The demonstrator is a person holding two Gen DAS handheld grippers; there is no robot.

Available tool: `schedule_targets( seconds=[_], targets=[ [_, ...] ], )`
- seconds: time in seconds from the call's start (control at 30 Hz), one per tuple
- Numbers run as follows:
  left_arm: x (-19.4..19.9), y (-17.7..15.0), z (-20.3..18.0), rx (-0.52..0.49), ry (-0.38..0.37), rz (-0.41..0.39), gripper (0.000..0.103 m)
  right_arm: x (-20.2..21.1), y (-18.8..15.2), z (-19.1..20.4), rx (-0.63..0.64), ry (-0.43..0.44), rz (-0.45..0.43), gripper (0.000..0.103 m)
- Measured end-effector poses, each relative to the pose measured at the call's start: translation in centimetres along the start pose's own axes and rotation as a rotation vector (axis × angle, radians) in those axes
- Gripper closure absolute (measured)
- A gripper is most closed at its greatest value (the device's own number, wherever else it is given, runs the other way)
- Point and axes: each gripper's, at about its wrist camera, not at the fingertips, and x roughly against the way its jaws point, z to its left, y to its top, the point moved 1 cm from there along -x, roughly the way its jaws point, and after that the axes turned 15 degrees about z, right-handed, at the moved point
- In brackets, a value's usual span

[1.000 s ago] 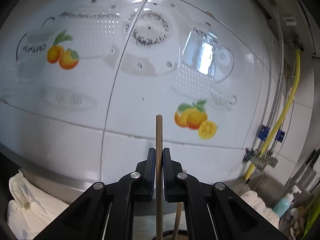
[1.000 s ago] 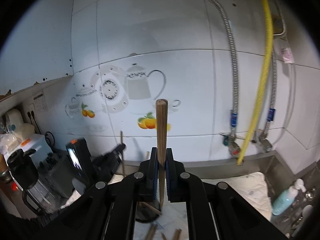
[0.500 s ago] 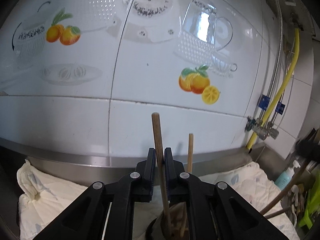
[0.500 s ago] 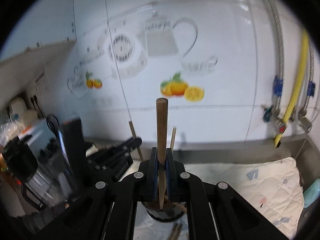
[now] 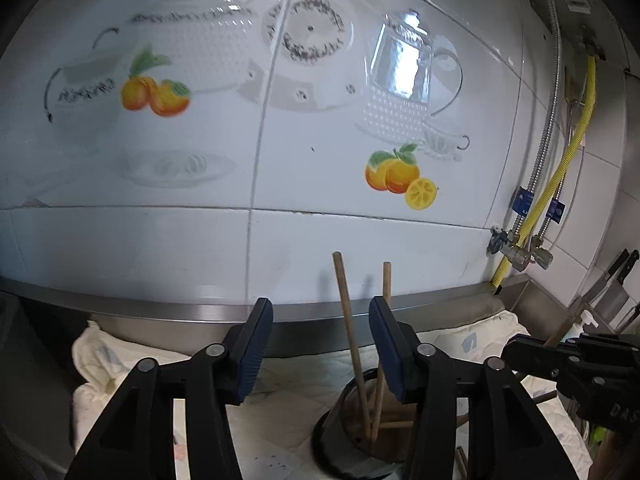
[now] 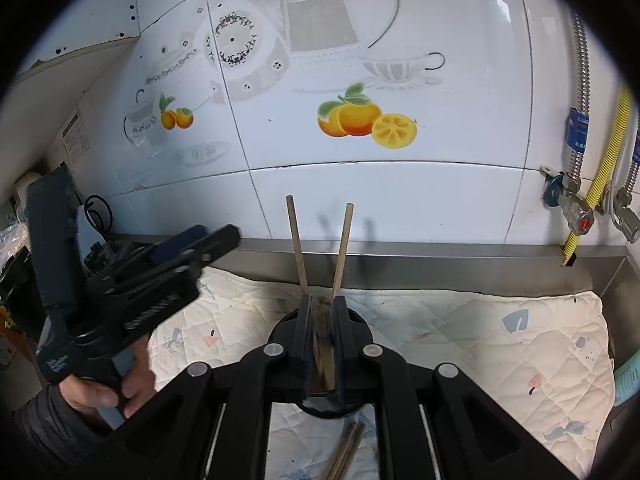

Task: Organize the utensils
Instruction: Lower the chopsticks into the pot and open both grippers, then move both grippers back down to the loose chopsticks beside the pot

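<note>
right wrist view: right gripper [image 6: 322, 320] jaws narrowly clamp a wooden stick over the black holder [image 6: 280, 332], left gripper [image 5: 320, 344] spread empty; early release could tip it out.

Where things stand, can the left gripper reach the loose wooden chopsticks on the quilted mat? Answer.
Probably not: the right gripper sits directly over the loose wooden chopsticks, beside the black round holder.

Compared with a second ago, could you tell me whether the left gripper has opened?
Yes. The left gripper was clamped on a chopstick; now its jaws stand wide apart and that chopstick stands free in the black holder, below the tiled wall's orange picture.
</note>
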Motion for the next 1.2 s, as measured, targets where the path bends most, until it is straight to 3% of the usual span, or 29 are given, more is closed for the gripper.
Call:
schedule_targets(
  seconds=[0.07,0.13,0.6,0.87,1.2],
  targets=[
    [0.7,-0.1,0.2,0.006,0.012,0.008,0.047,0.3,0.0,-0.1,-0.002,-0.002,-0.005,0.077],
    [1.6,-0.4,0.6,0.011,0.019,0.019,0.047,1.0,-0.2,-0.1,-0.001,0.000,-0.015,0.072],
    [5.9,-4.3,0.7,0.036,0.056,0.092,0.047,7.5,-4.8,-3.8,-0.037,-0.040,-0.047,0.067],
    [7.1,-6.6,-1.4,0.023,0.052,0.119,0.047,6.9,-9.3,-6.2,-0.038,-0.029,0.052,0.067],
    [7.1,-8.6,-2.6,0.014,0.040,0.159,0.047,-1.0,-12.6,-4.8,0.100,0.026,0.276,0.067]
  ],
)
